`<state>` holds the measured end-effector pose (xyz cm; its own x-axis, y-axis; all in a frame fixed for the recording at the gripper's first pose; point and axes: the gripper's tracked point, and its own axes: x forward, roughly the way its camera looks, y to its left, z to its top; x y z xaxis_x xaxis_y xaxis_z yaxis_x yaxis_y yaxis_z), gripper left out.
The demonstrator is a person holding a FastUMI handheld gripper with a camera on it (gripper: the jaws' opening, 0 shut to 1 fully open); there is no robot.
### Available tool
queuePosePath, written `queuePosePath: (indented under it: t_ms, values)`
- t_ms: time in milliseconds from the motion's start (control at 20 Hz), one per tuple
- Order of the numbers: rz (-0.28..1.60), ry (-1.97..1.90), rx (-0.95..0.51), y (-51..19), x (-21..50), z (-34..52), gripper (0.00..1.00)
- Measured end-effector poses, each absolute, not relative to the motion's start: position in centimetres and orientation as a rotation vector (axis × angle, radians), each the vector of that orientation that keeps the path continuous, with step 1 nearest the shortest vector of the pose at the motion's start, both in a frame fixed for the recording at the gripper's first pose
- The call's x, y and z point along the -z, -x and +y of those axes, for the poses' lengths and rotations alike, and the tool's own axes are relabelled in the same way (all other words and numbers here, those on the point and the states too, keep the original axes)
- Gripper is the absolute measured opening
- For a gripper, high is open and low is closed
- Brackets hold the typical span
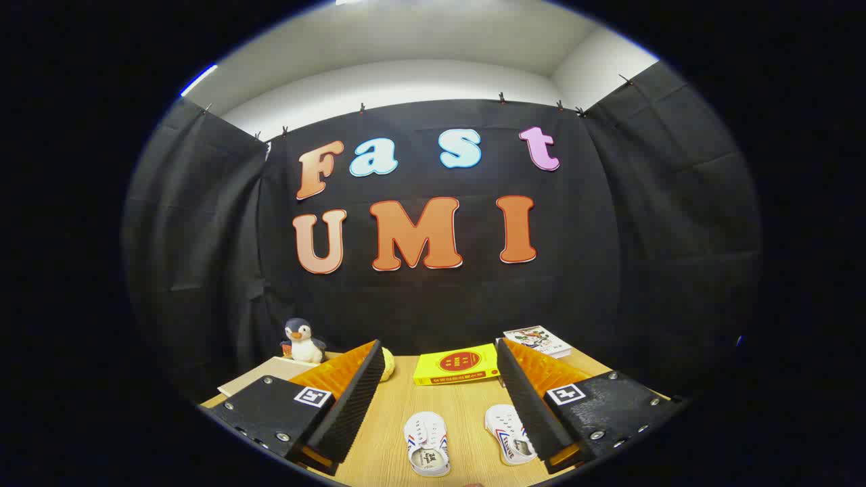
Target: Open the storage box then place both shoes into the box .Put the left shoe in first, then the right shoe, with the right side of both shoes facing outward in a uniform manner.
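Two fingers (352, 399) wide apart, empty, above shoes (427, 443).

Matt wood-grain table (392, 412), ribbed hand-held gripper (436, 406) pads (352, 399)

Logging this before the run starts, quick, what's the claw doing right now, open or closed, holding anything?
Claw: open, holding nothing; the two white shoes lie on the table between its spread fingers, untouched.

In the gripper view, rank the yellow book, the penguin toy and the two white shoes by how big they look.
Gripper open, fingers spread wide.
1. Yellow book, beyond the fingers.
2. The two white shoes, between the fingers; they look alike, and nearness enlarges them.
3. Penguin toy, though close to the shoes.
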<state>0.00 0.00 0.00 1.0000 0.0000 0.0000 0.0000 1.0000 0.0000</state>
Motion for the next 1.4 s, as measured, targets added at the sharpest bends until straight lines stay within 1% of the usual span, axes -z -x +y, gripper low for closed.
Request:
queuePosePath:
  t_ms: [300, 900, 1200, 1400]
  values:
    - [0.005, 0.091, -0.001, -0.6, 0.5, 0.5, 1.0]
    - [0.078, 0.072, -0.034, -1.7, 2.5, -0.1, 1.0]
    - [0.205, -0.072, -0.112, -3.0, 6.1, 1.5, 1.0]
    - [0.343, -0.233, -0.235, -3.7, 9.2, 4.4, 0.98]
